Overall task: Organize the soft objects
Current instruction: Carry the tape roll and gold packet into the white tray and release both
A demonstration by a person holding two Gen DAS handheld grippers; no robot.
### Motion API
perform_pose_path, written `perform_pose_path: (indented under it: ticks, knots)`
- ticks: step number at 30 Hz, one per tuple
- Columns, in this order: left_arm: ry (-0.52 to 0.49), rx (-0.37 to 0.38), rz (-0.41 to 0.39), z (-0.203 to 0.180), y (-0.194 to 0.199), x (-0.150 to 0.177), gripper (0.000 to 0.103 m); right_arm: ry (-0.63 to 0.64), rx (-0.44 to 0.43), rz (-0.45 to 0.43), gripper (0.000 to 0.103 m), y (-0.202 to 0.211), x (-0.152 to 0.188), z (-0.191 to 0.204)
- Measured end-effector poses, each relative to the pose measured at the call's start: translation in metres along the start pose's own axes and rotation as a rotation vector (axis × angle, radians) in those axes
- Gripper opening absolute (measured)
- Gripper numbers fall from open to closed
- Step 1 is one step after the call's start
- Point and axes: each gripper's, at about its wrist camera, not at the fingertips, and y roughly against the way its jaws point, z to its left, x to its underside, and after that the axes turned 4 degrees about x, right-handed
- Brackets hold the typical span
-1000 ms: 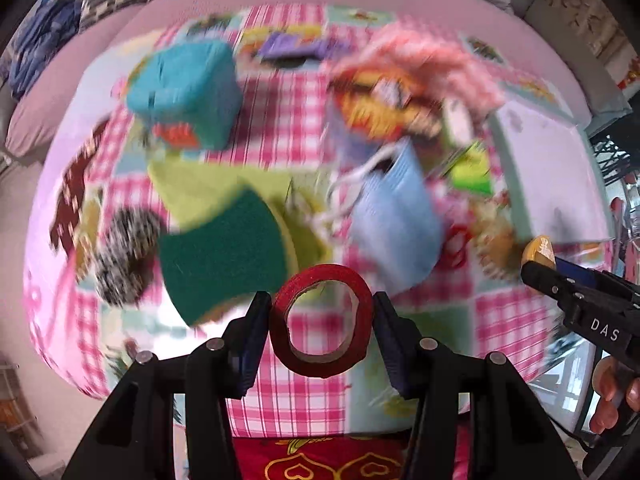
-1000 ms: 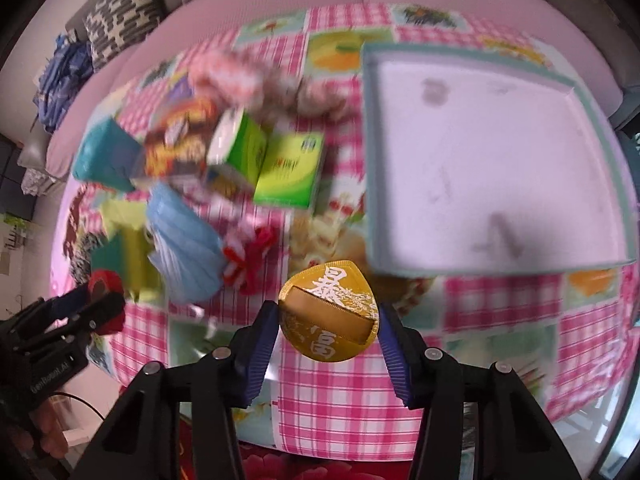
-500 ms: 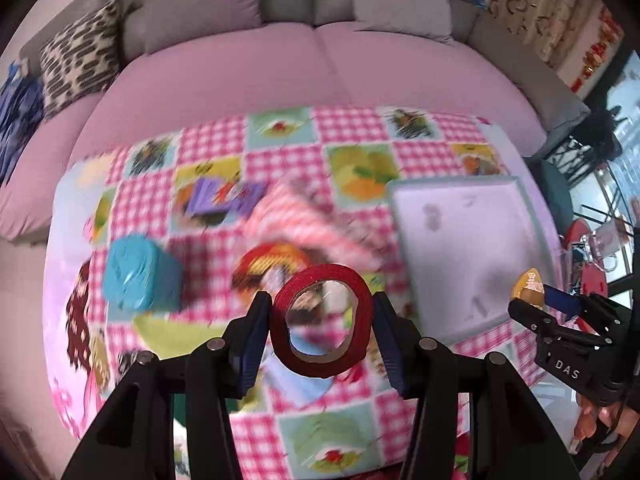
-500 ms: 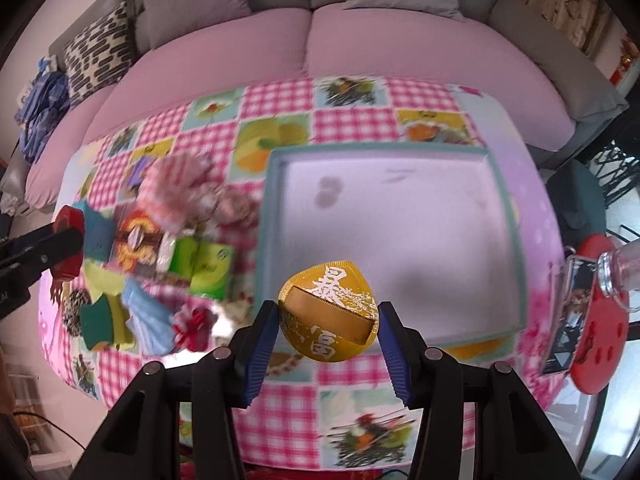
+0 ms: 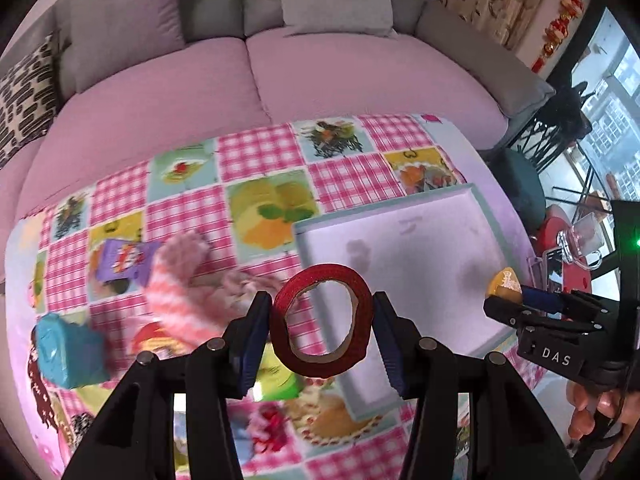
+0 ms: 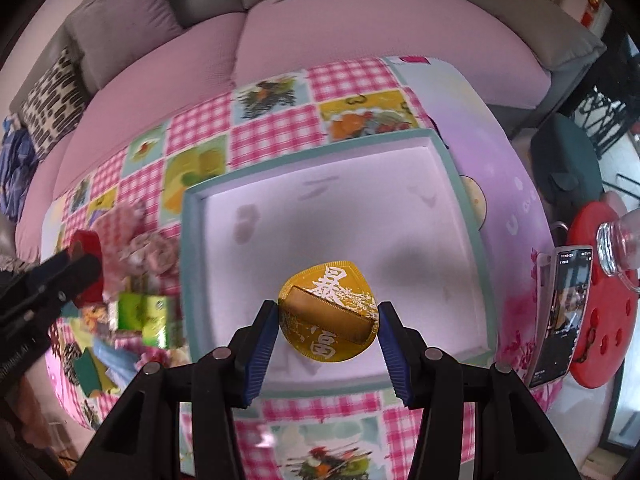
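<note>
- Left gripper [image 5: 322, 320]: jaws clamped on a red tape roll [image 5: 322, 318], pads pressing on both sides; roll is squeezed slightly oval, hole facing the camera.
- Roll is held in the air above the left edge of the white tray [image 5: 420, 264], over the checked tabletop [image 5: 256, 152].
- Right gripper [image 6: 328, 322]: jaws clamped on a gold pouch [image 6: 328, 316] with white characters, held above the near half of the tray's bare white floor.
- In the left view the right gripper sits at far right over the tray's right rim, fingers of a hand [image 5: 596, 412] below it.
- Tray has a teal rim; nothing lies in it.
- Pile of soft things to the tray's left: pink-and-white striped plush [image 5: 176, 300], teal block [image 5: 68, 354], purple packet [image 5: 122, 260], green tissue packs [image 6: 148, 314], green sponge [image 6: 86, 366]. Much of it is blurred.
- Pink sofa [image 5: 256, 68] with grey cushions behind the tabletop.
- Red stool [image 6: 604, 312] and a phone [image 6: 560, 312] at right.
</note>
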Motion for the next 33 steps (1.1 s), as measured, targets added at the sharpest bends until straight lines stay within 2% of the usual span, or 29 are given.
perform_pose_path:
  ticks: [10,17,26,28,33]
  knots:
    - [-0.005,0.010,0.130,-0.009,-0.095,-0.004,0.052,-0.068,0.026,0.077,0.053,-0.068,-0.028,-0.019]
    - [-0.026,0.051,0.170,-0.012,-0.133,-0.007,0.052,-0.060,0.048,0.082,0.054,-0.091,-0.046,-0.025]
    - [-0.021,0.064,0.200,-0.009,-0.151,-0.008,0.053,-0.061,0.054,0.091,0.055,-0.106,-0.053,-0.025]
    - [-0.018,0.066,0.208,-0.009,-0.151,-0.008,0.053,-0.059,0.055,0.086,0.062,-0.104,-0.053,-0.024]
    - [0.011,0.075,0.204,-0.006,-0.143,-0.009,0.068,-0.043,0.054,0.087,0.067,-0.096,-0.049,-0.020]
